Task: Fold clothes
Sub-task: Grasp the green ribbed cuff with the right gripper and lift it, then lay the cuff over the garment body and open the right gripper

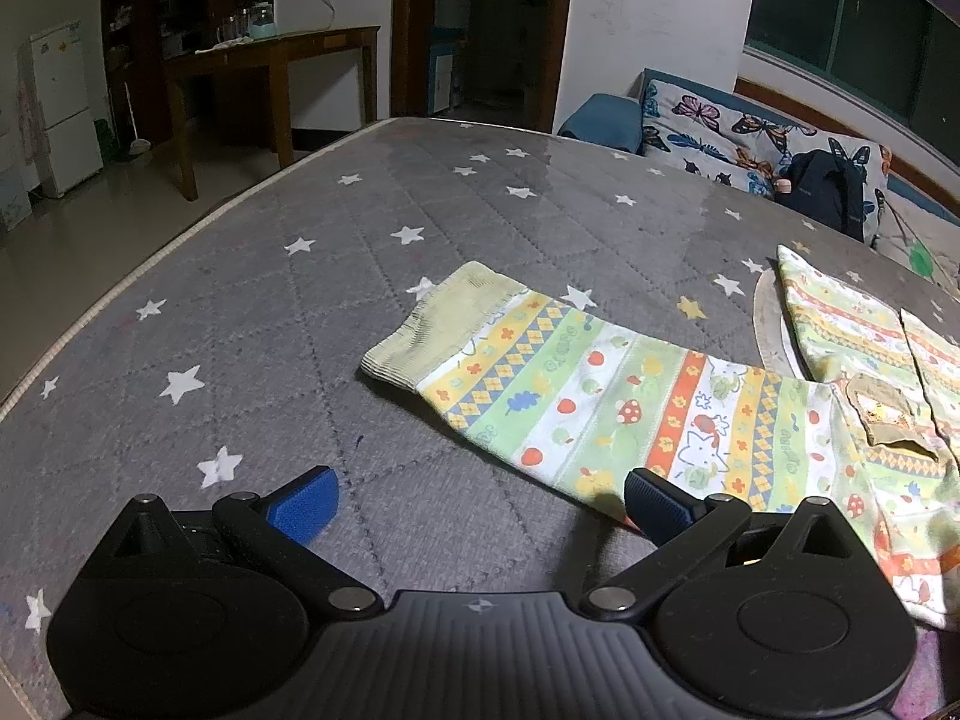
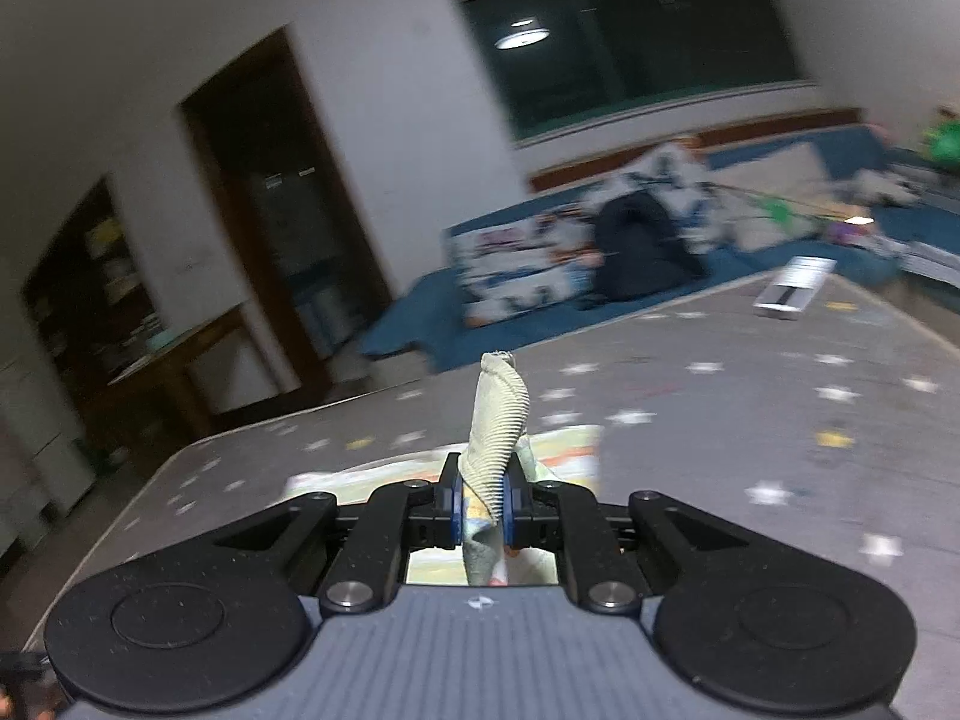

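Observation:
A child's patterned garment point(image 1: 630, 414) in green, yellow and orange stripes lies on the grey star-printed mattress point(image 1: 300, 312). One limb with a pale ribbed cuff point(image 1: 432, 324) stretches left. My left gripper point(image 1: 480, 498) is open, low over the mattress, its right pad at the limb's near edge. My right gripper point(image 2: 483, 510) is shut on another ribbed cuff point(image 2: 498, 426) of the garment, lifted above the mattress; the cuff stands up between the pads. The right wrist view is motion-blurred.
A butterfly-print pillow point(image 1: 738, 138) and a dark backpack point(image 1: 828, 192) lie at the mattress's far side. A white box point(image 2: 792, 288) lies far right. A wooden table point(image 1: 270, 66) and a white fridge point(image 1: 60, 108) stand beyond the left edge.

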A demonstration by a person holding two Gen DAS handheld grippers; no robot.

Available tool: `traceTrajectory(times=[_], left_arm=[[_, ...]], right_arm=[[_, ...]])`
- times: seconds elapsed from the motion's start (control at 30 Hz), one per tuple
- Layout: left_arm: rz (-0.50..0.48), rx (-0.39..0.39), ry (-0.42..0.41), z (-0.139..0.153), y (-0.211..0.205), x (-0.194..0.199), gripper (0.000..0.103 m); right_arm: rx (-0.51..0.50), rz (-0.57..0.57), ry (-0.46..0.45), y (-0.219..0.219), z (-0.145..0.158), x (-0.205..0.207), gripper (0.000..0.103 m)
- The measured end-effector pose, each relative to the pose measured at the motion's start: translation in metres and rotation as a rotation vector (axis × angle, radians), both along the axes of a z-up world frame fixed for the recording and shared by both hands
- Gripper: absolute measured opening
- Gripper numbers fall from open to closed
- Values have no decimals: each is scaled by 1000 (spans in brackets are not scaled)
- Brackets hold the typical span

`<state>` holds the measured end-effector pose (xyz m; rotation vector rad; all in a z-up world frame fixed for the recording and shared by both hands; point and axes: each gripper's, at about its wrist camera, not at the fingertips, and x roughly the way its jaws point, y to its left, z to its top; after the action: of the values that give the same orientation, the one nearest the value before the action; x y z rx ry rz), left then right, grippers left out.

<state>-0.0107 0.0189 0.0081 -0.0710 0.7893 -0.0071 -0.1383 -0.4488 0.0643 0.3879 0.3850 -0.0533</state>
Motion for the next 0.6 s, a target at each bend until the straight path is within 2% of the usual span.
traceTrajectory(times=[0.17, 0.37, 0.6], left_arm=[[2, -2, -3, 2, 1, -2, 103], [9, -4, -5, 4, 2, -1, 103], [0, -2, -8, 4, -1, 3, 103]], right_arm=[[-74, 141, 32, 53, -4, 28, 10], [-117, 257, 104, 103, -20, 54, 11], [-208, 377, 217, 157, -49, 52, 16]])
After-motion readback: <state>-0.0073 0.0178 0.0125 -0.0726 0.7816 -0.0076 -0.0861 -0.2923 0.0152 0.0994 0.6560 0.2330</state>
